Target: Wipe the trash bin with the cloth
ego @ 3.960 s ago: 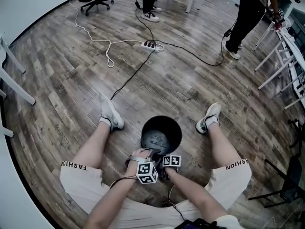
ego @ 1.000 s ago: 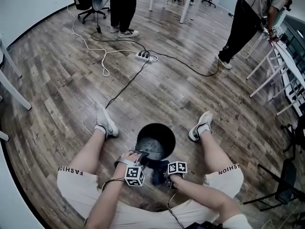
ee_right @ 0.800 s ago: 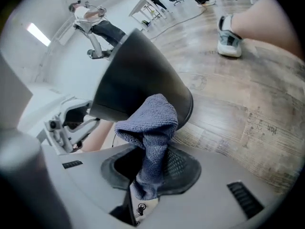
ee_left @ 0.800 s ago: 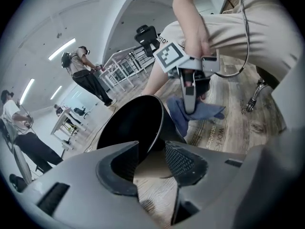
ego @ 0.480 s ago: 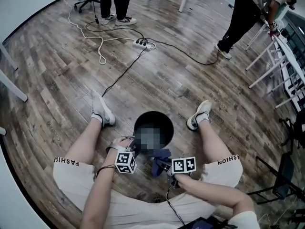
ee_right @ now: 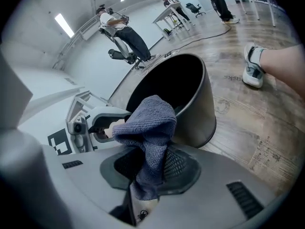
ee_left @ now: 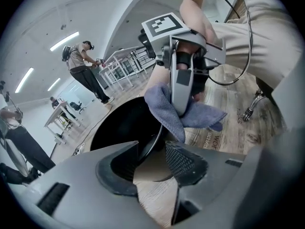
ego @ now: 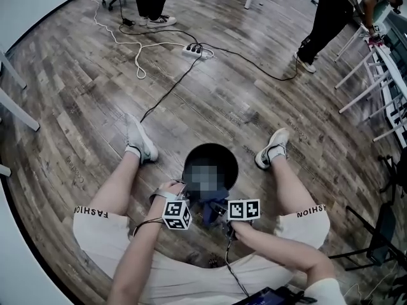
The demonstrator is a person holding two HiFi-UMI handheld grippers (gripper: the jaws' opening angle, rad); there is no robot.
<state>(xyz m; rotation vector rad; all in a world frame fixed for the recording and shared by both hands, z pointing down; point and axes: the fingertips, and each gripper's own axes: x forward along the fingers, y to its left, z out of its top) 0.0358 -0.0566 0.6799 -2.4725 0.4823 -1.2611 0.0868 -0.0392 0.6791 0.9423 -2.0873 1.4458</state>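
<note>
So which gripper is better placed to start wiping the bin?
Right. The right gripper is shut on the cloth, close by the trash bin. The left gripper holds no cloth; its jaws have just been opening, the bin's rim between them.

The black, round trash bin (ego: 227,156) stands upright on the wooden floor (ego: 76,107); the blue-grey cloth (ego: 213,208) hangs bunched at its near rim, pinched by the right gripper (ee_right: 147,168).

Bright, even light; strong fisheye distortion.
</note>
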